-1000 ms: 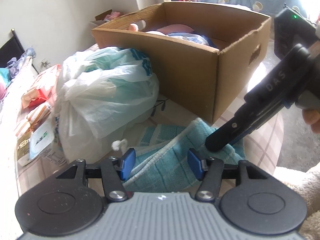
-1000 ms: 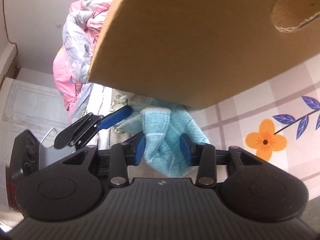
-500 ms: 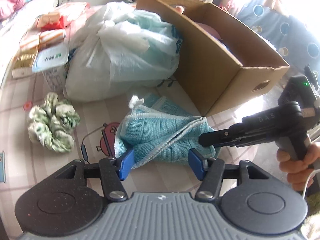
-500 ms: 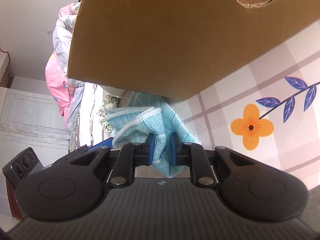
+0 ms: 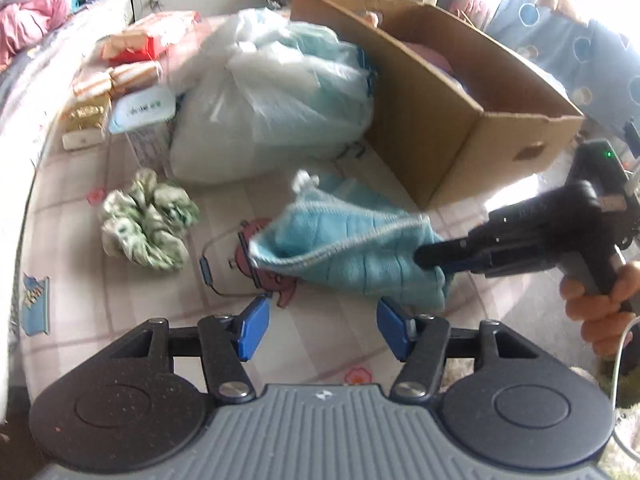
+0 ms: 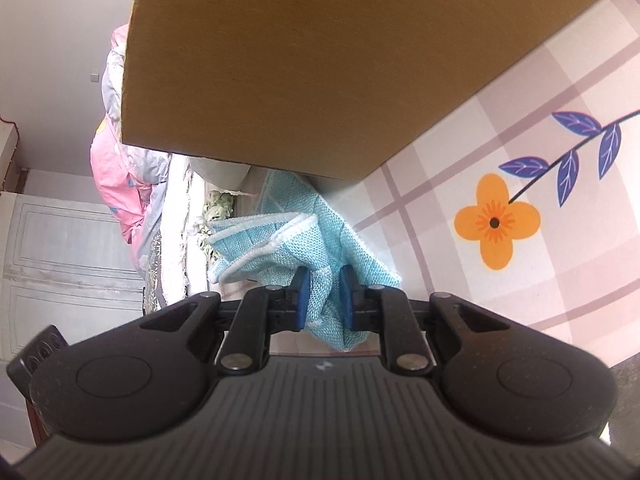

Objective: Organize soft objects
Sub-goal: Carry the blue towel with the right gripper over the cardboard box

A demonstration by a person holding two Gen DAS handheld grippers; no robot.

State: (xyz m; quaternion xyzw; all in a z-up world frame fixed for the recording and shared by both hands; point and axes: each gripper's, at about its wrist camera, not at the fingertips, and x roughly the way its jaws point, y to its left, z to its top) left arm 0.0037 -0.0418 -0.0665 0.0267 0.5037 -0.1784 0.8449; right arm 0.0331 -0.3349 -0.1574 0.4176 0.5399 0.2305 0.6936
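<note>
Light blue knitted cloth with white edging: pinched at one end between the blue pads of the right gripper, beside the brown cardboard box. Left gripper: jaws apart, empty, just short of the cloth.

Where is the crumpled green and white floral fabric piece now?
In the left wrist view, the crumpled green and white floral fabric piece lies on the patterned cloth at left, below the white plastic bag, left of the light blue knitted towel.
</note>
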